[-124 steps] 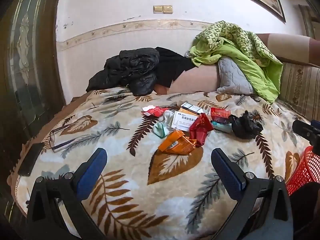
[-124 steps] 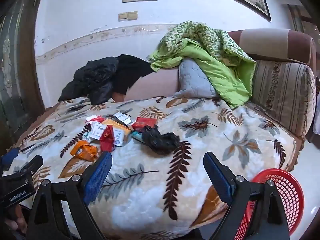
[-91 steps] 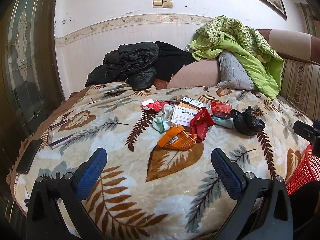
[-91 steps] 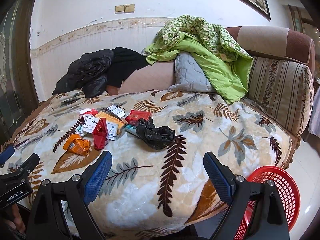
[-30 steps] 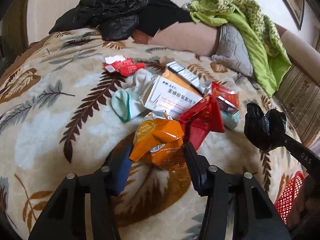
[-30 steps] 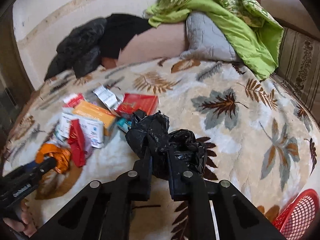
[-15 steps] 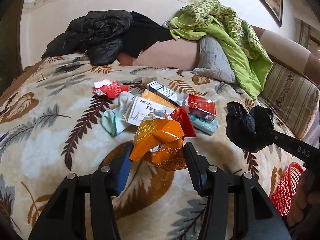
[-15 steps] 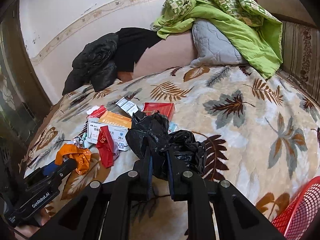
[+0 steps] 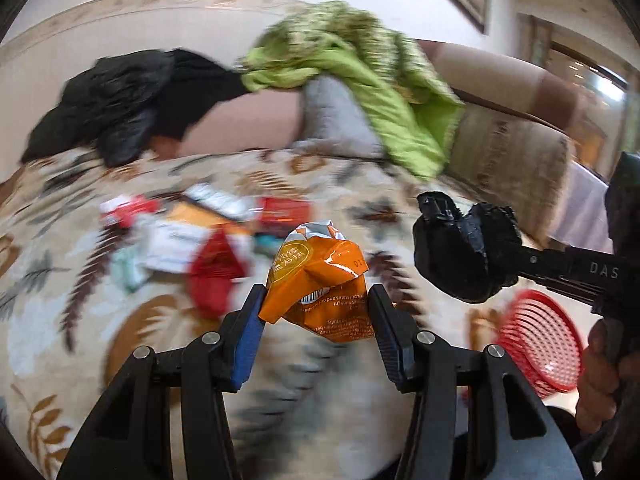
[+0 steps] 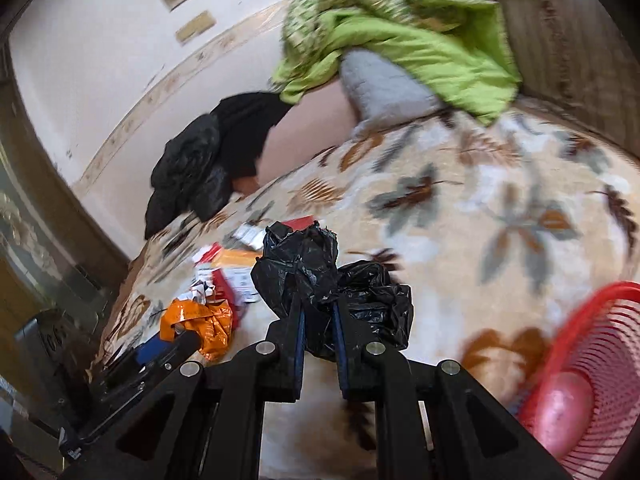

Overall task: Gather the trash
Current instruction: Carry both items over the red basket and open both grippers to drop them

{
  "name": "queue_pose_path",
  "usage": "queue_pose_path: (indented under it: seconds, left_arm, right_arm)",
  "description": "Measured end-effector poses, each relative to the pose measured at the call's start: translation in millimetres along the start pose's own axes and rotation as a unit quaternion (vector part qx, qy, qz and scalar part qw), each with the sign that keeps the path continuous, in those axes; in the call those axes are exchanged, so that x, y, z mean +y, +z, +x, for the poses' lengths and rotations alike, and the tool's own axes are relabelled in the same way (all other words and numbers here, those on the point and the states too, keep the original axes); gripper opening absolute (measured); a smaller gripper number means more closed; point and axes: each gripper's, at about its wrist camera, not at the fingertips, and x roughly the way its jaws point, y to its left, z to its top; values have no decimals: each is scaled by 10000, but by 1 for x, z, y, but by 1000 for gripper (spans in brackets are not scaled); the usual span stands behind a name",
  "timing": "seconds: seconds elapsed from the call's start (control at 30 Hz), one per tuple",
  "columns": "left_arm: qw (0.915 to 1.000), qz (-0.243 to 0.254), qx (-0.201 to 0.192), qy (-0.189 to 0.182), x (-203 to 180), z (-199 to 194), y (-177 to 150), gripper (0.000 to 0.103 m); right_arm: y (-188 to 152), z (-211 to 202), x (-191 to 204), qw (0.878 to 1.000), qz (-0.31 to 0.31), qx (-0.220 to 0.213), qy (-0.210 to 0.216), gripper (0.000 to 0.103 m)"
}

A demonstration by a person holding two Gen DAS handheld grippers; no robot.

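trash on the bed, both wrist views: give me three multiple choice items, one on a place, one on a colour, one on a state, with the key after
1. Where is the red basket?
A. on the pillow
B. low beside the bed edge, to the right of the right gripper
C. on the black jacket

2. What colour is the wrapper in the left gripper?
A. orange
B. blue
C. white

3. How does the right gripper stand?
A. wide open, nothing in it
B. open above a box
C. jaws shut on the crumpled black bag

Key:
1 B, the right wrist view shows it at the lower right, past the blanket.
2 A, the orange wrapper sits clamped between the jaws, lifted off the blanket.
3 C, the black plastic bunches out from between the closed jaws.
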Motion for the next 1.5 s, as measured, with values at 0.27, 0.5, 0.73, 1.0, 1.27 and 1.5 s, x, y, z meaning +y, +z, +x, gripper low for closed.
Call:
queue_pose_path:
  seconds: [0.27,0.5,0.73,1.0,1.27,1.5]
  left_arm:
    - [9860,809,453,-1383,-122,21,5,51]
    - [9603,1411,981,-2198,-224,48,-1,52]
    - [9514,1563,1331,-2295,-258,68,-5,61]
    - [9654,1194,1140,-2020,-218,52,1,67]
    - [9891,770,775,-988,-133,20,6,72]
    - [9971,364,640,-214,-56,7,2,73]
  right_arm:
    - [0,-95,-88,9950,714,-411,-563,13]
    - [-17,-142,-156,9803,1501,-629,-1122,16]
    - [-28,-156,-190,9676,1935,-753,-1433,61]
    - [-19,-155,-174,9732,1710,-812,-1304,62]
    - [-12,-110,-122,9889,1169,-328,-859,62]
    - [-10,-50,-56,9976,492,201,-442,62]
